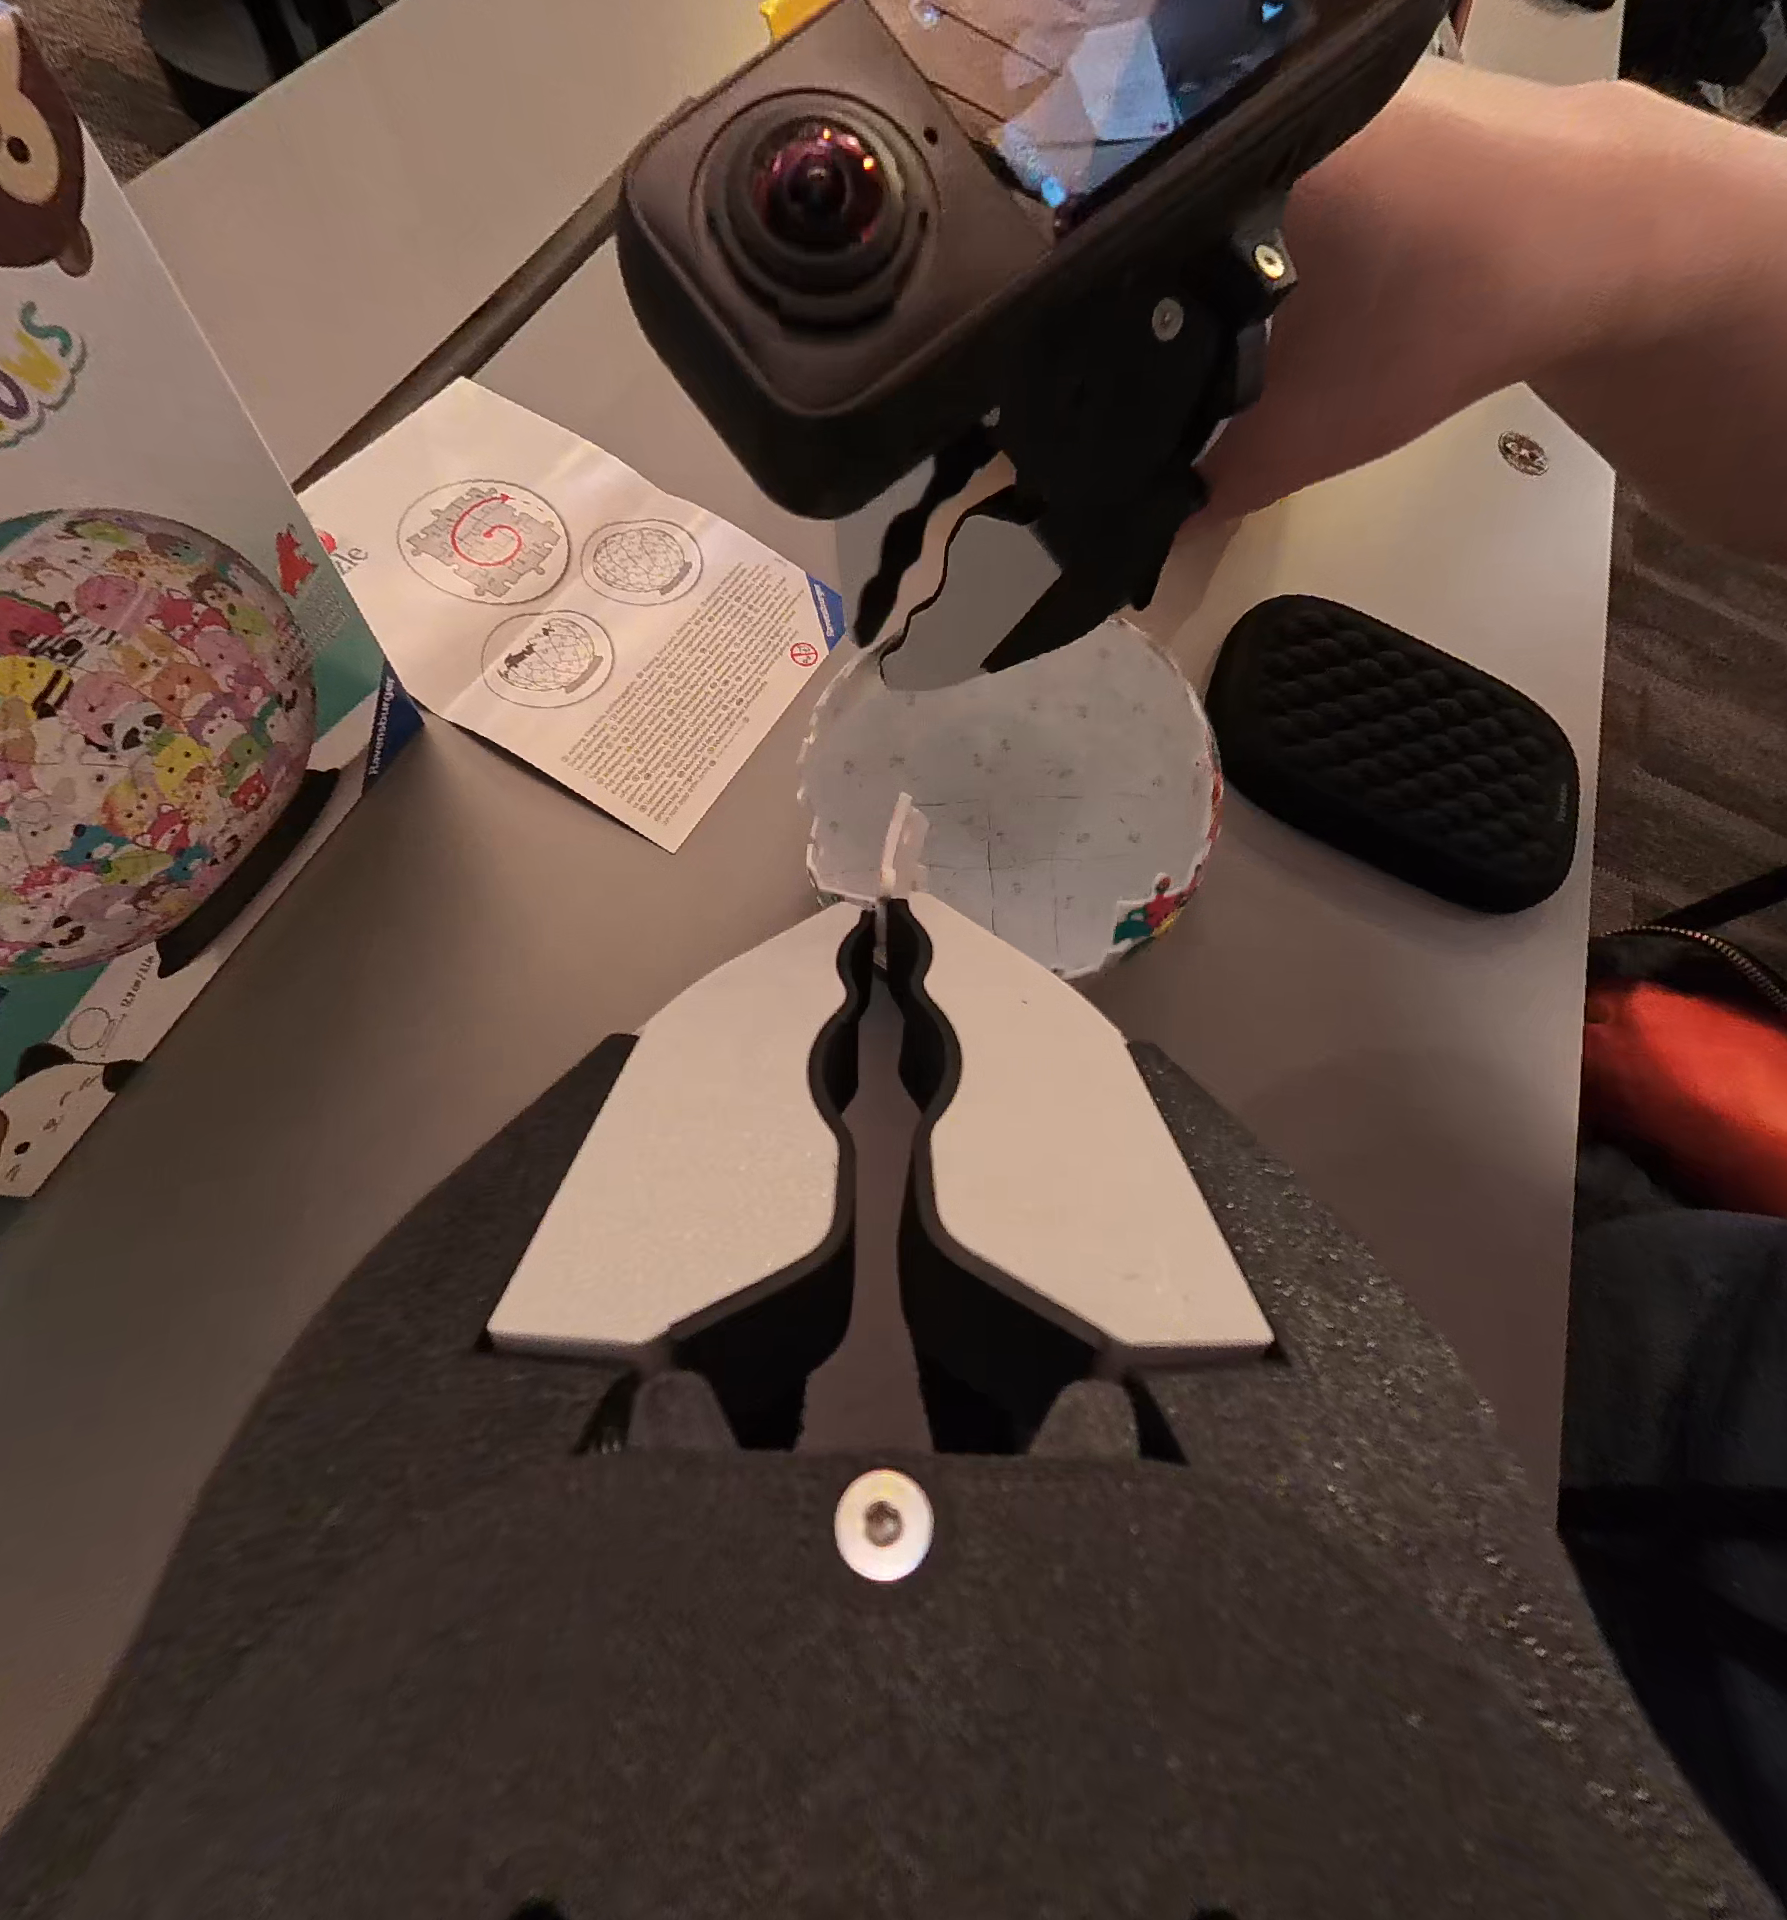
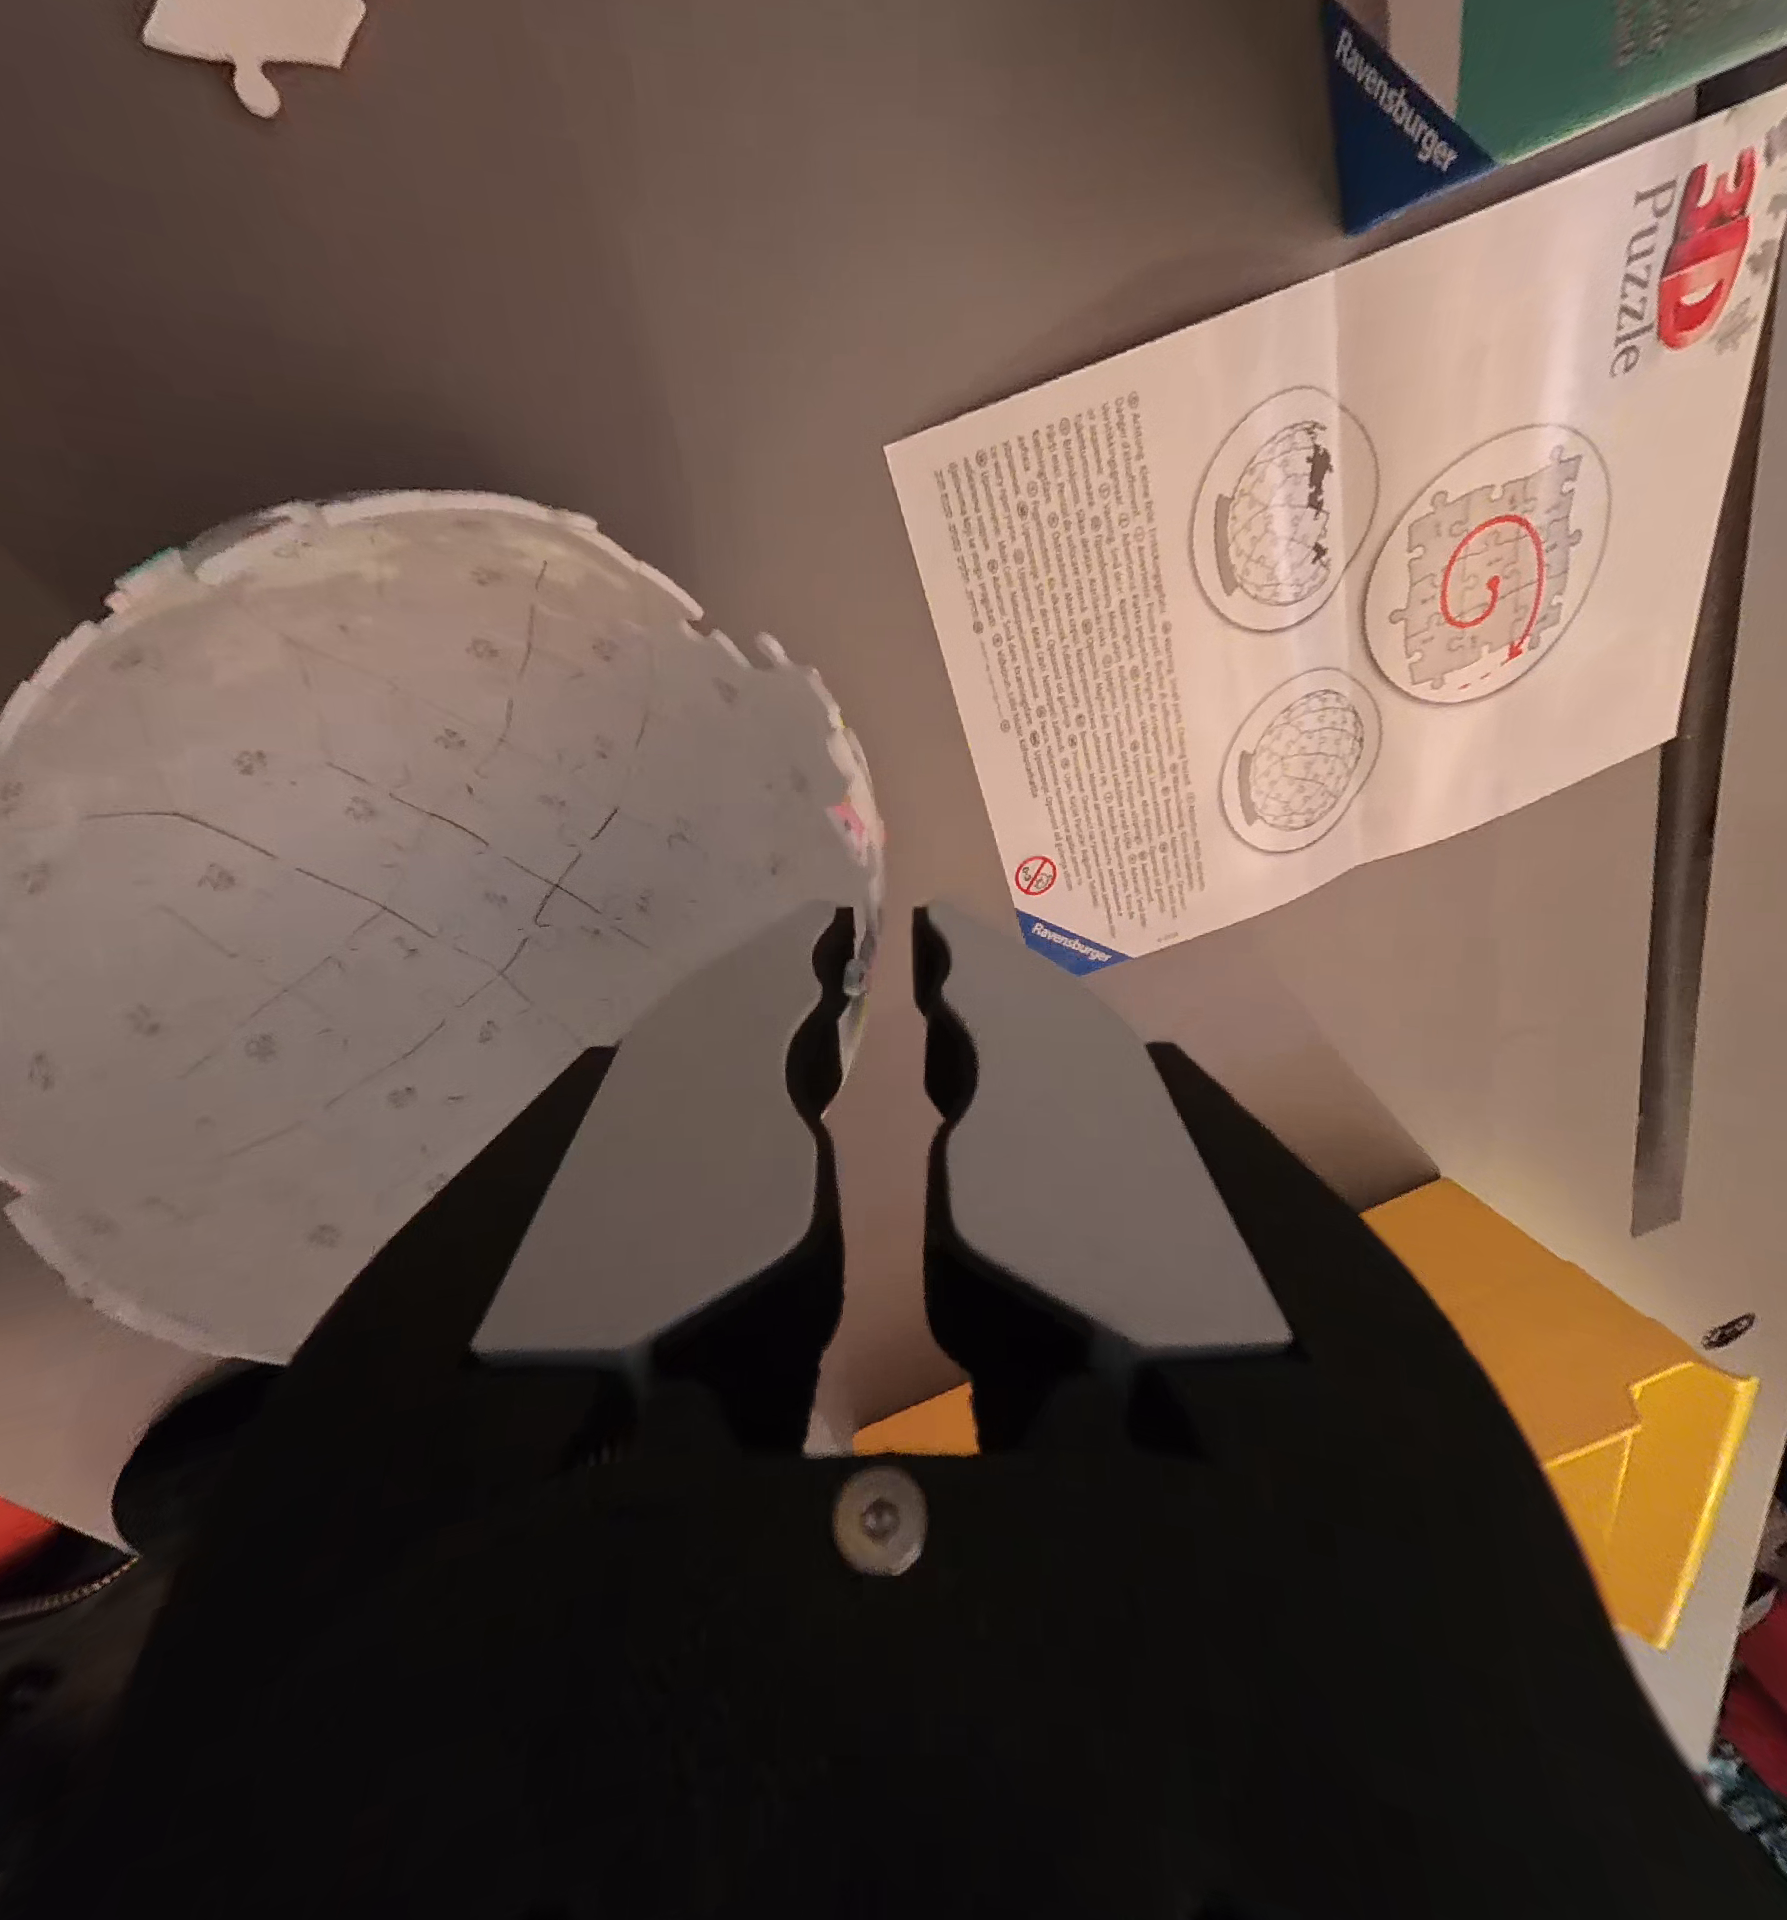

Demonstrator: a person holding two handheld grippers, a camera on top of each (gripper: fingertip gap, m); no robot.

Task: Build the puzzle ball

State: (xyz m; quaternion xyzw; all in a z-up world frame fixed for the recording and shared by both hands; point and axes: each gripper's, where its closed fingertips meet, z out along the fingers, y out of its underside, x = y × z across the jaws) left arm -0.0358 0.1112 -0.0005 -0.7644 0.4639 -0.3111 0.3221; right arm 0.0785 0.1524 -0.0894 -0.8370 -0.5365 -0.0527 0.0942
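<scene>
Roughly half built: the ball is an open shell on the table, white inner side up, jagged rim showing where pieces are missing. The left gripper is pinched on a white piece standing at the shell's near rim; the right gripper has its jaws slightly apart astride the opposite rim, contact uncertain. Also present: a loose piece, leaflet, box; the upper half remains unbuilt.
</scene>
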